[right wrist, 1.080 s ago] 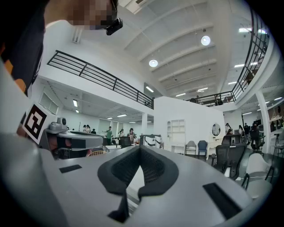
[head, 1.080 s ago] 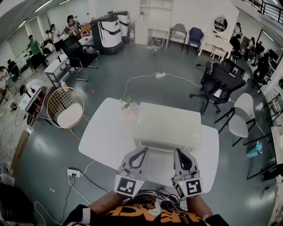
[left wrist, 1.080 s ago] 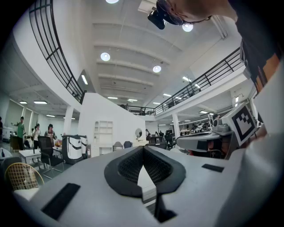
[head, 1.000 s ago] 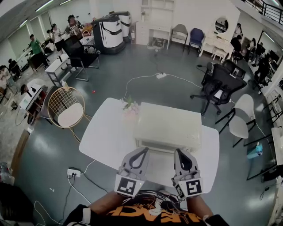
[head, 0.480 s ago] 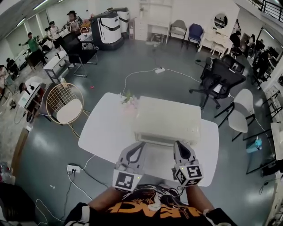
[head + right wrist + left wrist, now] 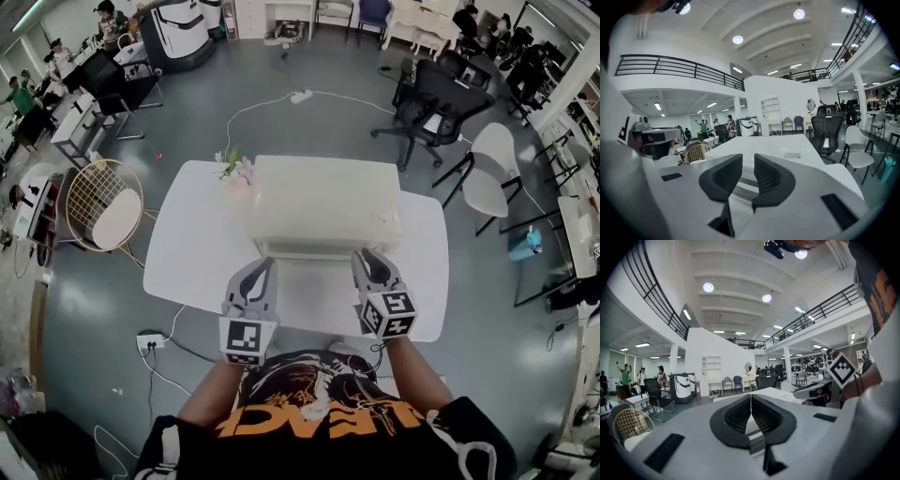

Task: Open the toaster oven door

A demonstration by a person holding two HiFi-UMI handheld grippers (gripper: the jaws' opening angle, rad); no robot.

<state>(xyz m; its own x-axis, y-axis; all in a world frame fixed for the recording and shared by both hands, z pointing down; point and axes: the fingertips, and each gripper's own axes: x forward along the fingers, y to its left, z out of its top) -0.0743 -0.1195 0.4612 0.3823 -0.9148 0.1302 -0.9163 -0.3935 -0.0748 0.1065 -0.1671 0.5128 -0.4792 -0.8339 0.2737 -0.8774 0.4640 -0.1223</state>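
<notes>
While the toaster oven stands in the middle of the white table, its front toward the person, both grippers are held just before it, not touching it. The left gripper has its jaws pressed together on nothing. The right gripper shows a small gap between its jaws, also empty.

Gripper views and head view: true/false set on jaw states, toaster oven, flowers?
1. The left gripper has its jaws together with nothing between them. True.
2. The right gripper is clamped on the oven's door handle. False: its jaws stand apart and hold nothing.
3. The flowers stand at the far left corner of the toaster oven. True.
4. The toaster oven sits on the floor. False: it sits on the white table.
</notes>
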